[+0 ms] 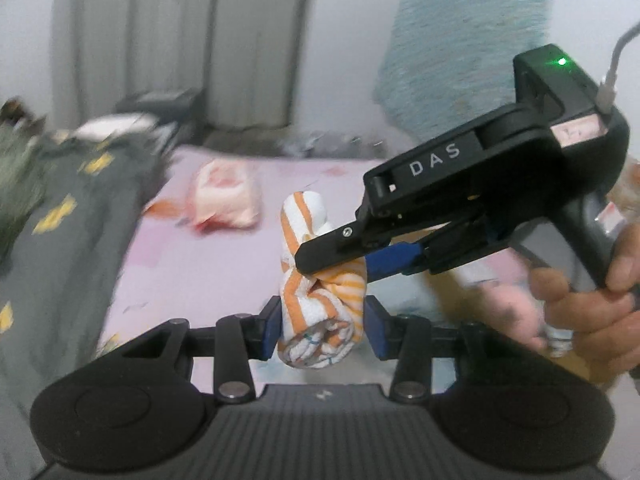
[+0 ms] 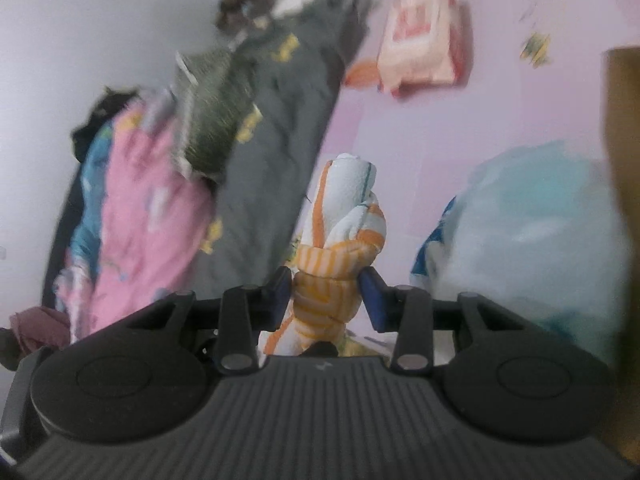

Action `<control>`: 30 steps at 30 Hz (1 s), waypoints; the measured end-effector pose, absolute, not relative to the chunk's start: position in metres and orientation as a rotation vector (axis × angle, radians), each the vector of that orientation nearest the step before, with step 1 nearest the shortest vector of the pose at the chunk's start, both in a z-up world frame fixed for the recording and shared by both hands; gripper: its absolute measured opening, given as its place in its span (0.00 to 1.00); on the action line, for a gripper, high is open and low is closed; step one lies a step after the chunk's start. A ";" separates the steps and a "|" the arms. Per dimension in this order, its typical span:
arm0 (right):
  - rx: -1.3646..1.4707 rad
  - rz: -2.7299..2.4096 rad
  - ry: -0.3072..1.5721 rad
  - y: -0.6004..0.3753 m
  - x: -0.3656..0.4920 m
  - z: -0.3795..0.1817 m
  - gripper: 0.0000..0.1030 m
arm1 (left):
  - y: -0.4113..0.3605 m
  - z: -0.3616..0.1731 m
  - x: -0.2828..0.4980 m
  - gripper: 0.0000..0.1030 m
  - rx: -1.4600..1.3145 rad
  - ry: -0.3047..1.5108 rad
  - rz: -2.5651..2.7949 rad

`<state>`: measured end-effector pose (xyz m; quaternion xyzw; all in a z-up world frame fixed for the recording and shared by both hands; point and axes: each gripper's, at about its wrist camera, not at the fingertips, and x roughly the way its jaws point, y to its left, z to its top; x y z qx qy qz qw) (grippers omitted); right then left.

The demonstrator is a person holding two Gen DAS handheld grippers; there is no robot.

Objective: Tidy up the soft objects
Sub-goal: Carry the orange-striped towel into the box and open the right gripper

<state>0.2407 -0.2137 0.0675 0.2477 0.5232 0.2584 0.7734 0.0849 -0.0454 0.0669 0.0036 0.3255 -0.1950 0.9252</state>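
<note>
Both hand-held grippers clamp one rolled orange-striped cloth (image 1: 320,312) above the pink bed (image 1: 224,256): the left hand-held gripper (image 1: 322,326) at its lower end, the right hand-held gripper (image 2: 326,296) mid-roll. It looks light, soft, floppy; firm bundled folds seem best to pinch.

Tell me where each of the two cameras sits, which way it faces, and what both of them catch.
Left wrist: rides on the left gripper, looking forward and down along its fingers at the orange-striped rolled towel clamped between them; the right gripper and the hand holding it show at right.
Right wrist: rides on the right gripper, looking forward and down at the same towel pinched between its fingers; no hand shows.
Shared: the towel, the pink bedsheet, the pink-and-white pack.
</note>
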 end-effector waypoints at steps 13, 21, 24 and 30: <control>0.616 0.265 1.029 -0.422 0.110 0.090 0.37 | -0.229 0.053 0.042 0.44 0.120 0.751 -0.812; 0.562 0.204 1.167 -0.476 0.095 0.026 0.38 | -0.269 0.010 0.042 0.51 0.153 0.889 -0.895; 0.539 0.195 1.215 -0.481 0.097 0.003 0.38 | -0.262 0.015 0.049 0.57 0.144 0.865 -0.871; 0.521 0.173 1.195 -0.488 0.101 -0.008 0.38 | -0.232 0.035 0.058 0.58 0.126 0.802 -0.791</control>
